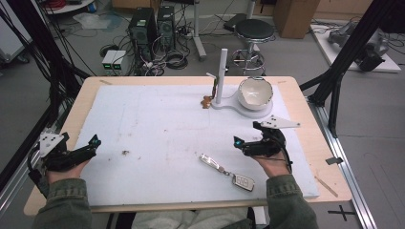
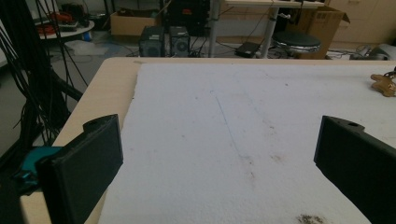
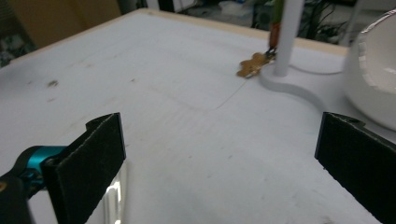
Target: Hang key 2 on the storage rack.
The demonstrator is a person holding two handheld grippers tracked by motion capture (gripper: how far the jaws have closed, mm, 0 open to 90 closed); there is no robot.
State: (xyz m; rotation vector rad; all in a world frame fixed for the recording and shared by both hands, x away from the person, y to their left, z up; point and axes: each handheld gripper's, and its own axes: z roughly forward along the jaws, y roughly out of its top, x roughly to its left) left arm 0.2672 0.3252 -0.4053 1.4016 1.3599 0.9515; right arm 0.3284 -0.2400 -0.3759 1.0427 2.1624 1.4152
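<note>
A silver key (image 1: 212, 163) on a ring with a pale car fob (image 1: 243, 182) lies on the white foam board (image 1: 157, 119) near the front edge. My right gripper (image 1: 244, 136) hovers just above and right of it, open, with nothing between its jaws. In the right gripper view (image 3: 219, 158) the key's shiny blade (image 3: 116, 196) shows beside the left jaw. My left gripper (image 1: 93, 145) rests at the board's left front, open and empty, seen over bare foam (image 2: 219, 154). A white bowl (image 1: 255, 93) sits on a white stand (image 1: 239, 107) with an upright post (image 1: 222, 71).
A small brown gingerbread-shaped charm (image 1: 207, 101) hangs at the post's foot, touching the board (image 3: 251, 65) (image 2: 384, 84). A dark speck (image 1: 125, 152) marks the foam. Beyond the table stand a stool (image 1: 254, 31), computer towers (image 1: 143, 28) and cables. Black frame struts (image 1: 344, 57) flank the right side.
</note>
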